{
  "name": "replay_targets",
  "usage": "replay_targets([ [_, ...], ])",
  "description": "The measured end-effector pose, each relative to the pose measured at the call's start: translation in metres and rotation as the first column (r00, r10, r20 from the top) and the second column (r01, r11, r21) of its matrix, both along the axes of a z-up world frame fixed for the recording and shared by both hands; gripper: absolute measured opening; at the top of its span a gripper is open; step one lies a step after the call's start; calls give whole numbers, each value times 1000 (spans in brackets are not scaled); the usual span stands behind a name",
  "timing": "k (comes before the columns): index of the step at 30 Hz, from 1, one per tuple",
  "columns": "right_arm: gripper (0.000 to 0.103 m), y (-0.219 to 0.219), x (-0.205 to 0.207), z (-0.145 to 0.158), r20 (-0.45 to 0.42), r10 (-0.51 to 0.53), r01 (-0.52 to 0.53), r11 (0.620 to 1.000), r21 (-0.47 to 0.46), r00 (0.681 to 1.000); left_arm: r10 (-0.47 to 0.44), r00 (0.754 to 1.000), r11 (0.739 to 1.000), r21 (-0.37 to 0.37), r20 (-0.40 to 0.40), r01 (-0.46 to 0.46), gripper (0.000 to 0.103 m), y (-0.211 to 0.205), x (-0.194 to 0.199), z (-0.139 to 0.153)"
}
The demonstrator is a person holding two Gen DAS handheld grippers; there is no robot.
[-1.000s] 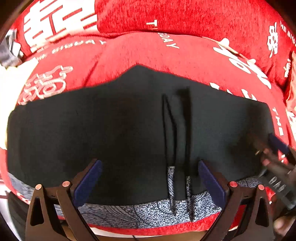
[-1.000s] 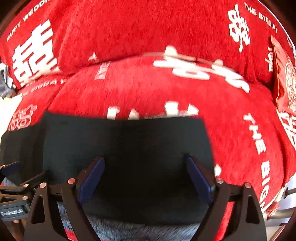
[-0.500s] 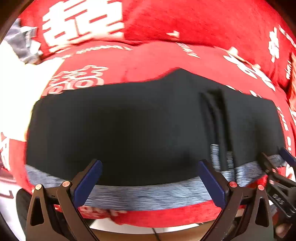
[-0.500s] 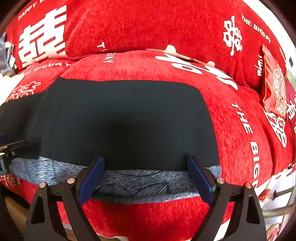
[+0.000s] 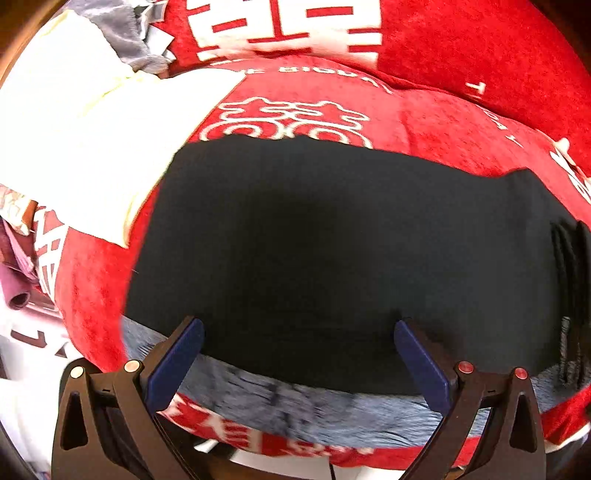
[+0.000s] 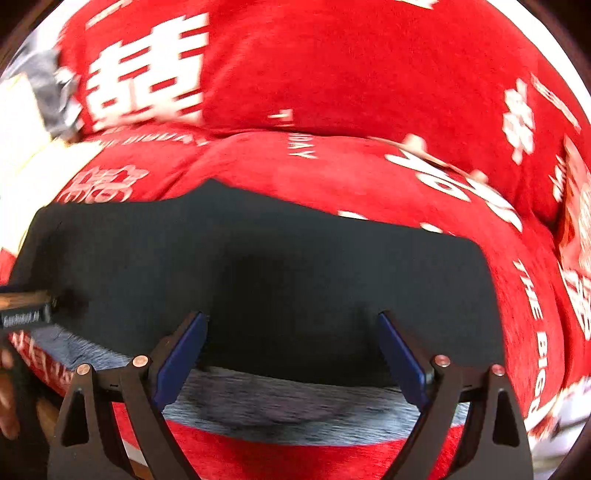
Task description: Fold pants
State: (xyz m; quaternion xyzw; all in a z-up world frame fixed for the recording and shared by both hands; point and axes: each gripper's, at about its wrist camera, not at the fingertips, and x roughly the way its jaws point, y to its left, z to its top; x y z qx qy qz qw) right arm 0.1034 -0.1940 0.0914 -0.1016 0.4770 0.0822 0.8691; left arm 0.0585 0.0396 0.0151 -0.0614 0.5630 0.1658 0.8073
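Black pants (image 5: 332,251) lie flat on a red sofa cushion, with a grey patterned inner band (image 5: 295,410) showing along the near edge and drawstrings (image 5: 569,266) at the right. My left gripper (image 5: 297,354) is open and empty over the pants' near left part. In the right wrist view the pants (image 6: 277,280) fill the middle; my right gripper (image 6: 291,350) is open and empty above their near edge. The left gripper's tip (image 6: 26,314) shows at the left edge there.
The red sofa cover (image 6: 332,74) with white lettering rises as a backrest behind. A white cloth (image 5: 85,147) and a grey garment (image 5: 125,33) lie at the left. A red patterned cushion (image 6: 576,221) sits at the far right.
Both grippers have shifted left along the pants' near edge. The left view now shows the pants' left end and the white cloth; the drawstrings moved to its right edge.
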Motion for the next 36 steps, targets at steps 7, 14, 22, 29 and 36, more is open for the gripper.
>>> replay_targets([
  [7,98,53,-4,-30,-51,70,-74,995,-73,996,-16,1000,1000,-26,13,16,103,19,-3,6],
  [14,100,73,-6,-31,-39,125,-129,986,-107,991,30,999,997,-74,36,-28,103,57,-11,-2],
  [22,100,100,5,-12,34,201,-198,976,-90,979,8,999,995,-95,37,-4,103,66,-13,0],
  [29,103,115,67,-47,-143,195,-187,980,67,970,-11,999,990,-137,35,15,103,76,-13,2],
  [36,103,131,85,-24,-123,309,-296,948,115,943,-2,1000,951,-308,31,12,103,119,-20,-11],
])
